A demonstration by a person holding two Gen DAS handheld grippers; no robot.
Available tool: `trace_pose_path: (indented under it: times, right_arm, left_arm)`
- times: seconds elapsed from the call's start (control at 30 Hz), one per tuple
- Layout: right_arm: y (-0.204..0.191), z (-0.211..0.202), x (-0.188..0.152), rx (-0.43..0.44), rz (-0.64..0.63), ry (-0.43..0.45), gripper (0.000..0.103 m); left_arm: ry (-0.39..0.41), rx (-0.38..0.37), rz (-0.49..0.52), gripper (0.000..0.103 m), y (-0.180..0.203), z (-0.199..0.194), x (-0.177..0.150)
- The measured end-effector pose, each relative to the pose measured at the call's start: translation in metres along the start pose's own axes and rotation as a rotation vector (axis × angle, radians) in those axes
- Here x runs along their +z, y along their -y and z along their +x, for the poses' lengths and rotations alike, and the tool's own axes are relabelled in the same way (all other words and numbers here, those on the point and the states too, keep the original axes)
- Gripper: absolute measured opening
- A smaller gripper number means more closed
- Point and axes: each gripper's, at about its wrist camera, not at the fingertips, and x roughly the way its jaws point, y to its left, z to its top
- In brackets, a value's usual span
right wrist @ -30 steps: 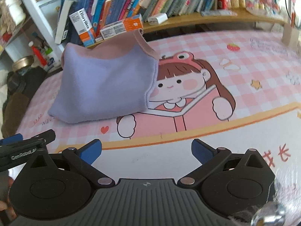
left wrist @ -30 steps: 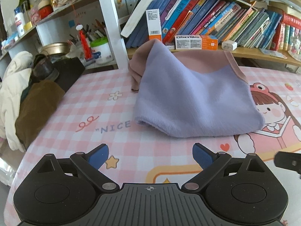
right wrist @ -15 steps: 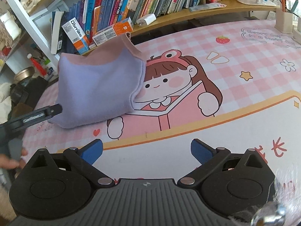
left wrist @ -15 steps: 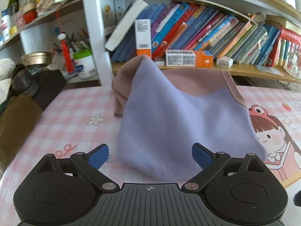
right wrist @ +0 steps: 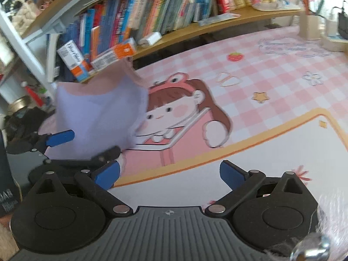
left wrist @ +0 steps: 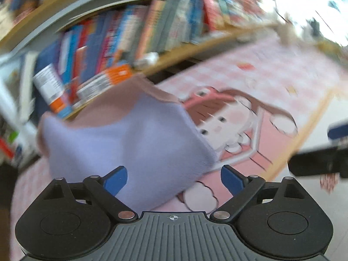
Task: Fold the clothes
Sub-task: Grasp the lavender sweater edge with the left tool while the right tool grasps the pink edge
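Left wrist view: I'm bringing my spread left gripper onto the soft lilac-and-pink fleece garment's near edge; right gripper spread too, idle.

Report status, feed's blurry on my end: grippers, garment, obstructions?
Left gripper open at the lavender garment, nothing held. Right gripper open, over the mat. Garment heaped, unfolded. Nothing in the way.

The folded garment is lavender with a dusty-pink inner side and trim. It lies on a pink-and-white checked table mat printed with a brown-haired cartoon girl, a red strawberry and an orange border. Both grippers are black with blue fingertips.
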Motion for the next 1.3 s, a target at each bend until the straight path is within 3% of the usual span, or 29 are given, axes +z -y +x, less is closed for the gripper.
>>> trace_pose_path:
  times: [0.1, 0.2, 0.33, 0.4, 0.43, 0.47, 0.5, 0.53, 0.57, 0.73, 0.87, 1.0, 1.3]
  right_arm:
    - [0.007, -0.003, -0.001, -0.006, 0.017, 0.003, 0.100]
    - [0.011, -0.006, -0.001, -0.014, 0.018, 0.008, 0.100]
    - [0.017, -0.010, 0.001, -0.020, 0.025, 0.015, 0.100]
    - [0.019, -0.011, 0.002, -0.018, 0.034, 0.019, 0.100]
    - [0.021, -0.011, 0.002, -0.015, 0.037, 0.020, 0.100]
    - [0.021, -0.011, 0.003, -0.010, 0.041, 0.018, 0.100]
    - [0.022, -0.011, 0.004, -0.005, 0.045, 0.017, 0.100]
    - [0.023, -0.011, 0.004, 0.004, 0.049, 0.015, 0.100]
    - [0.023, -0.011, 0.005, 0.015, 0.052, 0.012, 0.100]
    - [0.025, -0.007, 0.008, 0.070, 0.085, -0.022, 0.100]
    - [0.028, 0.001, 0.013, 0.153, 0.163, -0.065, 0.100]
    - [0.034, 0.015, 0.020, 0.289, 0.336, -0.143, 0.101]
    - [0.027, 0.045, 0.022, 0.453, 0.524, -0.244, 0.101]
  left_arm:
    - [-0.011, -0.024, 0.047, 0.088, 0.012, 0.009, 0.004]
    - [-0.033, -0.003, 0.069, 0.077, 0.021, 0.022, 0.006]
    - [-0.033, 0.016, 0.026, 0.076, 0.018, 0.029, 0.008]
    - [-0.030, 0.018, -0.003, 0.066, 0.013, 0.032, 0.009]
    - [-0.030, 0.017, -0.026, 0.056, 0.010, 0.034, 0.009]
    - [-0.037, 0.011, -0.064, 0.040, 0.004, 0.036, 0.009]
    - [-0.040, 0.007, -0.105, 0.035, -0.003, 0.037, 0.010]
    - [-0.034, 0.009, -0.156, 0.020, -0.011, 0.035, 0.010]
    - [-0.025, 0.021, -0.218, 0.015, -0.020, 0.031, 0.010]
    - [0.080, 0.088, -0.484, 0.011, -0.070, -0.019, 0.002]
    - [0.148, 0.093, -0.514, 0.011, -0.083, -0.070, -0.011]
    - [0.138, 0.122, -0.412, 0.011, -0.060, -0.105, -0.032]
    - [0.116, 0.121, -0.480, 0.011, -0.041, -0.161, -0.066]
